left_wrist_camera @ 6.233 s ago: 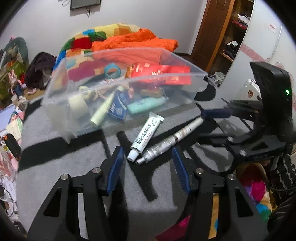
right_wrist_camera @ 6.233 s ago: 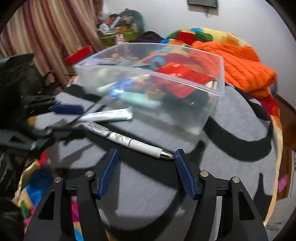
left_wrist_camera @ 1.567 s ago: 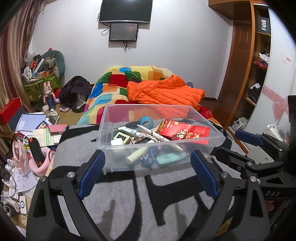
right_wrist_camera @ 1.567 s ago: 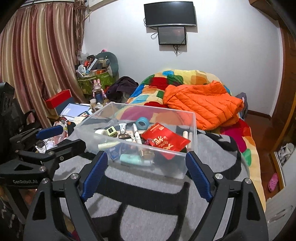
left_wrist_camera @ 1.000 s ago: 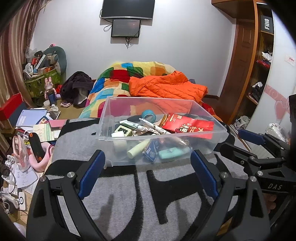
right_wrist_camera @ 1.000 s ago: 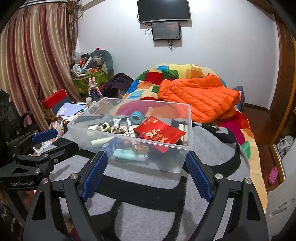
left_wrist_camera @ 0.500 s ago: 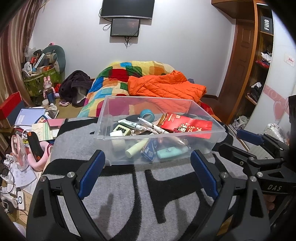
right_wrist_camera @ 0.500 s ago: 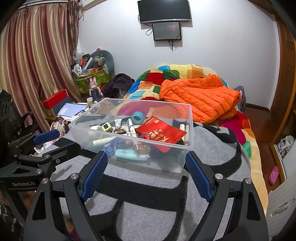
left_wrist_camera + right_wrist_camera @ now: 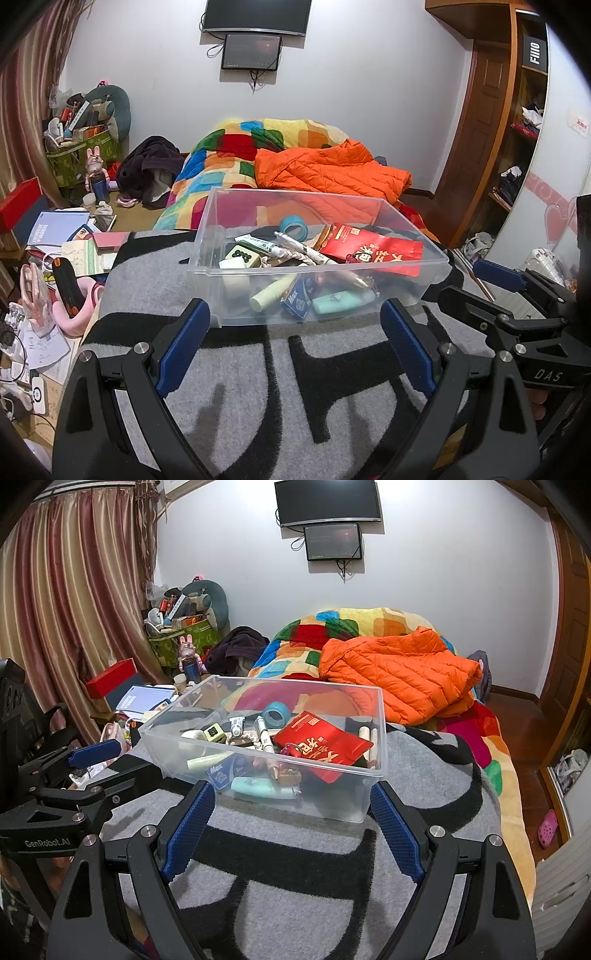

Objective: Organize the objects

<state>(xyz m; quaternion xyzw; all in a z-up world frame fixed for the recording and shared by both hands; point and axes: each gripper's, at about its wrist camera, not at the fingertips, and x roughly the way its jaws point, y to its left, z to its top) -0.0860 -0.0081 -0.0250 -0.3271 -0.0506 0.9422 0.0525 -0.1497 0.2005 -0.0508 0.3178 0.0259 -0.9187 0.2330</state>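
Blanket point(image 9: 236, 398), grey with black shapes, spreads beneath both grippers and carries the clear plastic bin point(image 9: 436, 260), which sits just ahead of the fingertips. The left gripper point(image 9: 295, 345) has its jaws spread wide with nothing between them, and the right gripper point(image 9: 290, 823) stands equally wide and empty; both are drawn back from the bin's near wall, which suggests the loose items are all gathered in and the sorting is about done.

Inside the bin, the red packet point(image 9: 371, 251) lies biggest, toward the far right from the left gripper. A white pen point(image 9: 306, 249) and a white tube point(image 9: 258, 243) rest across the pile beyond it. Nearest the fingertips, against the front wall, are a pale green tube point(image 9: 273, 293), a mint bottle point(image 9: 341, 301) and a blue box point(image 9: 299, 299). A teal tape roll point(image 9: 293, 226) sits at the back. Smaller bits under the packet are probably trinkets, too jumbled to name.
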